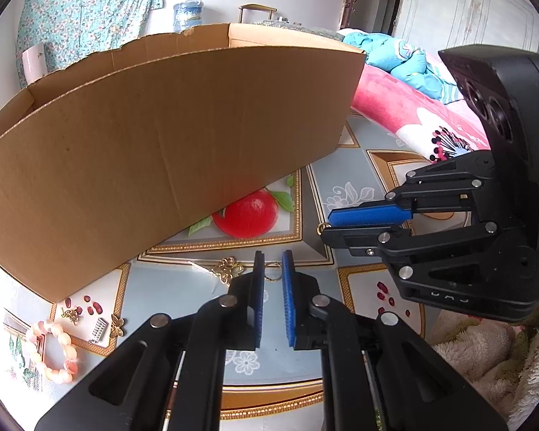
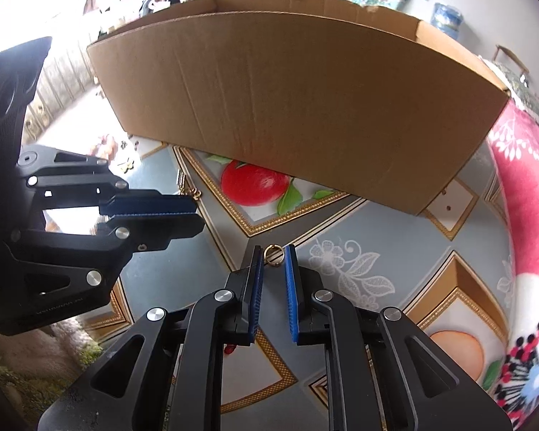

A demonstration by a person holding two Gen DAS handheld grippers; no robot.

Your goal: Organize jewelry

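So both claws were parked low over the tabletop, right in front of the big cardboard box, tips angled down. The left claw was nearly closed, and a small gold ring sat squeezed between its blue pads. It was a thin plain band, shiny, no stone that could be made out. The right claw looked about the same: jaws only a sliver apart, pinching a second gold ring right at the fingertips. That one looked a bit chunkier and caught the light on its rim. In the left wrist view it poked out past the end of the right claw's jaws.

The rest of the jewelry was still loose on the patterned cloth. A gold filigree piece lay just beside the left claw's tip. Further left, near the box's corner, were a pink bead bracelet, a gold butterfly charm, a little silver comb-shaped charm and some dark red beads. A few more red beads lay under the right claw. A pink floral blanket was off to the side.
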